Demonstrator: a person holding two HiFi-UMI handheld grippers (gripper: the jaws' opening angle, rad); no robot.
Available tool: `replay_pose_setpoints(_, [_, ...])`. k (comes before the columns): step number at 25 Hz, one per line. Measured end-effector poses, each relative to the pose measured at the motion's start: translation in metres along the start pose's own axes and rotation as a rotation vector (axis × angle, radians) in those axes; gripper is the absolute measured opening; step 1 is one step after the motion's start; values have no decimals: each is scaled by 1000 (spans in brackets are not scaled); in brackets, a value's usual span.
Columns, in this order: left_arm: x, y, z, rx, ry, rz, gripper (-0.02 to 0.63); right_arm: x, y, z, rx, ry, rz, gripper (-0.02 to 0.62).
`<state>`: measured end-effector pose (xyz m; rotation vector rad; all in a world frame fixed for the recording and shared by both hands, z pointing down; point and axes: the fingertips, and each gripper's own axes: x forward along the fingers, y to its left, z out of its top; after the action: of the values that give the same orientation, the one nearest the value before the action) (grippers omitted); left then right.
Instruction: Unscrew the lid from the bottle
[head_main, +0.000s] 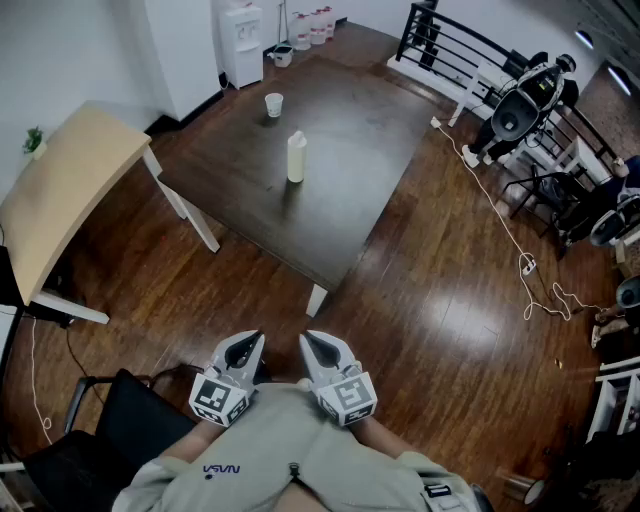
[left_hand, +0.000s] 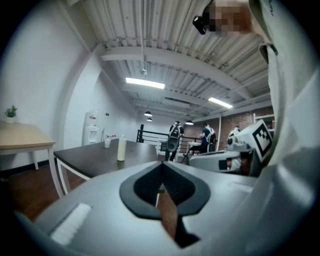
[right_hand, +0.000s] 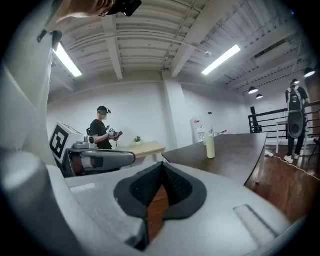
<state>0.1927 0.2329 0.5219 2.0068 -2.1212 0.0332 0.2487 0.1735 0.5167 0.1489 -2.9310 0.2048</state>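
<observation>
Wood floor (head_main: 430, 300) fills most of the head view. A white cable (head_main: 510, 235) trails across it on the right.

Dark counter (head_main: 340, 190) stands well ahead of me. Pale counter (head_main: 60, 190) sits off its left side, a water dispenser (head_main: 241, 45) against the far wall.

Both tongs are held close to my chest, side by side, well apart from the dark counter. Left tongs (head_main: 245, 352): clenched, nothing between the jaws. Right tongs (head_main: 320, 350): clenched too, also empty. Each gripper view shows its own pads meeting in a closed seam, with the other tongs' marker cube at the frame edge.

Bottle (head_main: 296, 157) stands upright near the middle of the dark counter, untouched. I cannot separate its lid from the body at this range. A paper cup (head_main: 274, 104) sits beyond it, apart.

Only the head view gives the bottle's place on the counter top. Only the left gripper view shows people at the black railing (left_hand: 150, 135). Only the right gripper view shows a person (right_hand: 102, 130) standing by the pale counter and the small plant (right_hand: 137, 139) on it.
</observation>
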Motion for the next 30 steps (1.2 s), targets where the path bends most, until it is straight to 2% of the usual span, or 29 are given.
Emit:
replay_pose_setpoints(6, [8, 33, 3, -10, 5, 13, 2, 35, -5, 6, 17, 11, 2, -2])
replay_pose_setpoints(11, [25, 69, 18, -36, -39, 21, 2, 71, -16, 28, -15, 17, -7, -2])
replay_pose_setpoints(17, [43, 114, 34, -49, -84, -16, 2, 113, -35, 53, -53, 1, -97, -2])
replay_pose_setpoints(23, [46, 156, 51, -64, -136, -20, 2, 146, -45, 67, -59, -8, -171, -2])
replay_pose_setpoints(30, [52, 188, 49, -71, -133, -4, 2, 178, -54, 68, -60, -2, -192, -2])
